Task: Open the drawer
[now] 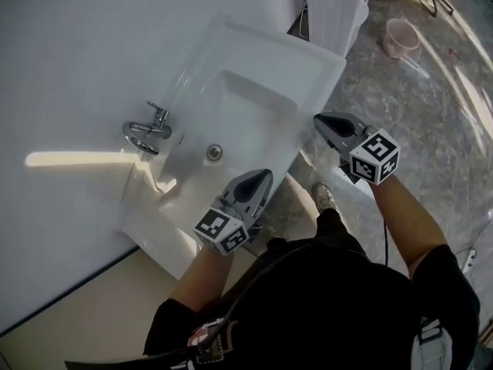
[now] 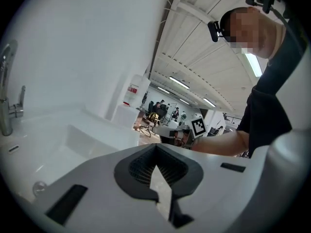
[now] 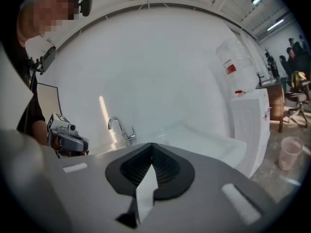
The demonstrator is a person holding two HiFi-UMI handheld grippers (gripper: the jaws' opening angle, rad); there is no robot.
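Observation:
No drawer shows in any view. A white wall-mounted sink (image 1: 254, 106) with a chrome tap (image 1: 150, 129) lies below me. My left gripper (image 1: 264, 177) hovers over the sink's front edge near its left end, jaws shut and empty. My right gripper (image 1: 319, 120) hangs just off the sink's front right corner, also shut with nothing in it. In the left gripper view the left gripper (image 2: 156, 147) points along the basin, with the tap (image 2: 7, 106) at far left. In the right gripper view the right gripper (image 3: 151, 145) faces the white wall and the tap (image 3: 121, 130).
A tall white appliance (image 1: 335, 2) stands just beyond the sink's far end, also in the right gripper view (image 3: 248, 125). A pink bucket (image 1: 401, 37) sits on the stone floor farther off. My shoe (image 1: 324, 199) is under the sink's front edge. People and furniture fill the far room.

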